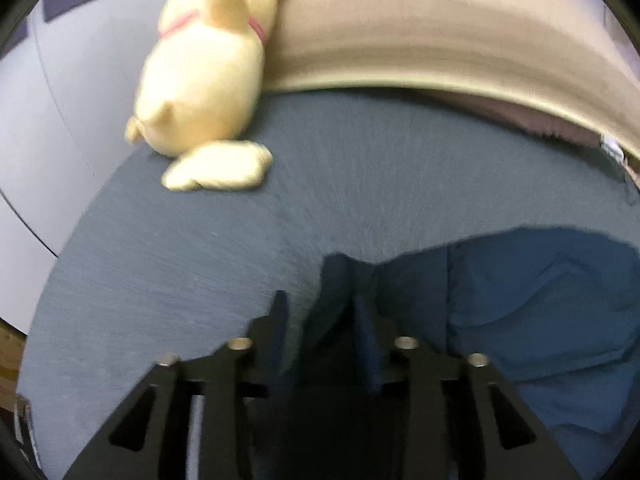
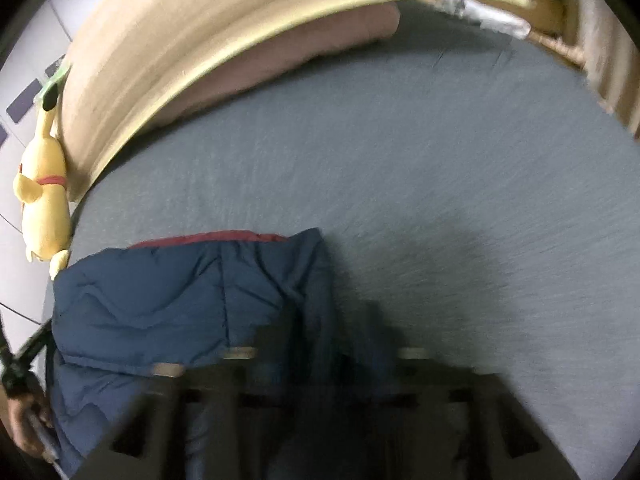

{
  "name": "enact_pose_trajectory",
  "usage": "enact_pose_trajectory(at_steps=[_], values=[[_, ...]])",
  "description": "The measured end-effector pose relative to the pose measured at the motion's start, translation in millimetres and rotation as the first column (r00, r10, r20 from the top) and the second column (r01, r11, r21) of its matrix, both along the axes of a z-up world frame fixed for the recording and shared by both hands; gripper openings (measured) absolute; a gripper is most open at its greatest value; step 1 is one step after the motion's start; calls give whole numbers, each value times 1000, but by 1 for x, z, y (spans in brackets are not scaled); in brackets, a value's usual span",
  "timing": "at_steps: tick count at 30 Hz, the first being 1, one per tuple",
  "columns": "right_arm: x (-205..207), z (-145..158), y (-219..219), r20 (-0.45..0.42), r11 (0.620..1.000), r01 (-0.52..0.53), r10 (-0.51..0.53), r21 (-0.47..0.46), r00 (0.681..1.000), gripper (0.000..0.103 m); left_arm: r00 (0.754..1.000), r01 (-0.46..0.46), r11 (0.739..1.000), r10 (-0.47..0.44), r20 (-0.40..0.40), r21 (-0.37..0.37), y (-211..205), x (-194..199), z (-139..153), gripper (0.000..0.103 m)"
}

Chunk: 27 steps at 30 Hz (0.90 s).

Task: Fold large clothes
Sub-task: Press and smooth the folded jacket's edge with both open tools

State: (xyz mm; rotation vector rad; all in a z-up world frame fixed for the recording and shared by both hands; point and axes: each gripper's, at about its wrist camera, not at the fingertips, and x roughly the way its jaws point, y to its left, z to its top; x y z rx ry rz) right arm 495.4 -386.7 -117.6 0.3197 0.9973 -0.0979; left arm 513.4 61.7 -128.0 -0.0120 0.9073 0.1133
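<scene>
A blue quilted jacket [image 1: 540, 312] lies folded on the grey-blue bed sheet [image 1: 360, 168]. In the right wrist view the jacket [image 2: 180, 304] shows a strip of red lining [image 2: 208, 237] along its far edge. My left gripper [image 1: 322, 312] stands at the jacket's left corner. Its jaws are apart, with a flap of blue fabric between them and bare sheet showing beside the left finger [image 1: 280, 320]. My right gripper [image 2: 320, 344] is blurred. Its jaws stand wide, with the jacket's right edge between them and not pinched.
A cream plush toy [image 1: 208, 80] lies at the bed's far left corner and shows again as the toy [image 2: 44, 208]. The beige headboard [image 1: 440, 32] curves across the back, with a pink pillow [image 2: 300, 48] under it. A person's hand [image 2: 24, 420] shows at lower left.
</scene>
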Motion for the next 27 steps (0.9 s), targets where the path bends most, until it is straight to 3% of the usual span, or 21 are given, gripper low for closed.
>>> enact_pose_trajectory(at_steps=[2,4,7,9,13,16,18,23,27], values=[[-13,24,-2,71,995,69,-64,-66,995,80,996,-22,1000,22,82,-2,0,-10,26,55],[-24,54,9,178,991,95,-77,-97,981,80,984,-35,999,35,175,-6,-9,-19,53,72],[-26,83,50,269,993,46,-15,-107,963,80,970,51,999,-48,239,-10,-45,-25,71,75],[-18,84,82,282,993,-6,39,-117,959,81,966,110,994,-111,235,19,-74,-18,63,75],[10,46,141,213,984,-94,125,-152,969,81,972,149,986,-159,172,68,-112,-1,33,75],[36,8,155,140,976,-115,142,-184,980,81,983,174,981,-179,46,83,-122,23,1,76],[49,-9,156,79,977,-117,132,-179,988,86,986,160,986,-161,32,44,-116,33,-9,78],[66,-27,147,57,981,-91,102,-169,993,97,987,159,986,-160,13,52,-119,40,-25,84],[66,-34,143,55,981,-84,95,-173,994,99,987,158,987,-159,14,43,-121,35,-29,86]])
